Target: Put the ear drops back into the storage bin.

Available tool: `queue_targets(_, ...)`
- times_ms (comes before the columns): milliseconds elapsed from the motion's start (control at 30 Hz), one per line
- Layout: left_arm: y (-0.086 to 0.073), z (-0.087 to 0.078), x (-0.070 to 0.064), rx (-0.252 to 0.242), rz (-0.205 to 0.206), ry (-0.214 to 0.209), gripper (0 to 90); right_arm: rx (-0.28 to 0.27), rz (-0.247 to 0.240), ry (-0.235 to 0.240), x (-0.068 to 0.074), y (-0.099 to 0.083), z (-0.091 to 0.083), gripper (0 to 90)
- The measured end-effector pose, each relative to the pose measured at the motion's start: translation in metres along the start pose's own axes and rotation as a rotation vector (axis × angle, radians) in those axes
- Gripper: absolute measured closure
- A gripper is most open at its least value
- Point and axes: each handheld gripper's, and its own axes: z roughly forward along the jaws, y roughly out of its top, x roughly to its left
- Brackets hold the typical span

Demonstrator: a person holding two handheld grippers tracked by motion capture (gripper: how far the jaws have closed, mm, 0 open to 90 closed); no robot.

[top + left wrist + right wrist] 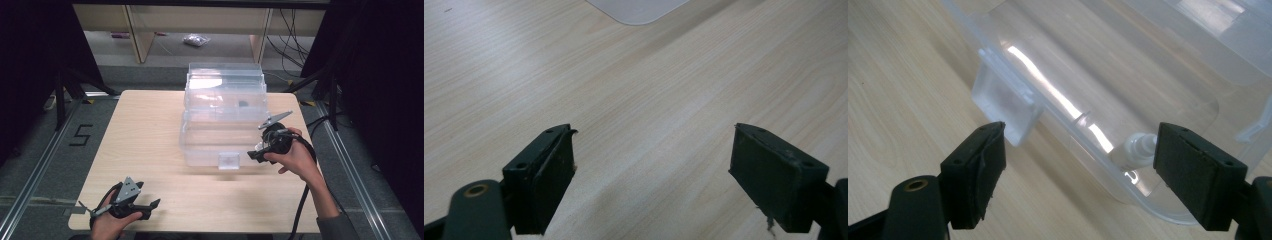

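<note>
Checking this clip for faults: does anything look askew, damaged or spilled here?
Nothing stands out. The clear storage box sits square on the table, lid closed, nothing spilled. The right gripper is open near its front latch; the left gripper is open over bare wood.

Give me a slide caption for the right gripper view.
Open right gripper poised at the front edge of a clear plastic storage box, near its latch.

The clear plastic storage box [223, 117] is the one obstacle on the wooden table [145, 145], standing at its middle and far part. Left of the box, bare tabletop gives wide passage. In front of the box, a broad bare strip runs across. Right of the box only a narrow margin remains. The box's front latch [1003, 102] juts out toward that front strip.
</note>
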Motion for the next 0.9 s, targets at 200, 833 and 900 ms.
queue_targets(200, 0.0, 0.0, 0.0, 0.0, 0.002, 0.0, 17.2, -0.015, 0.006, 0.0, 0.001, -0.008, 0.0, 21.7)
queue_targets(833, 0.0, 0.0, 0.0, 0.001, -0.001, 0.001, 17.2, -0.058, 0.021, 0.01, 0.007, -0.03, -0.007, 21.3)
queue_targets(900, 0.0, 0.0, 0.0, 0.001, -0.001, 0.001, 17.2, -0.065, 0.022, 0.007, 0.007, -0.032, -0.008, 21.2)
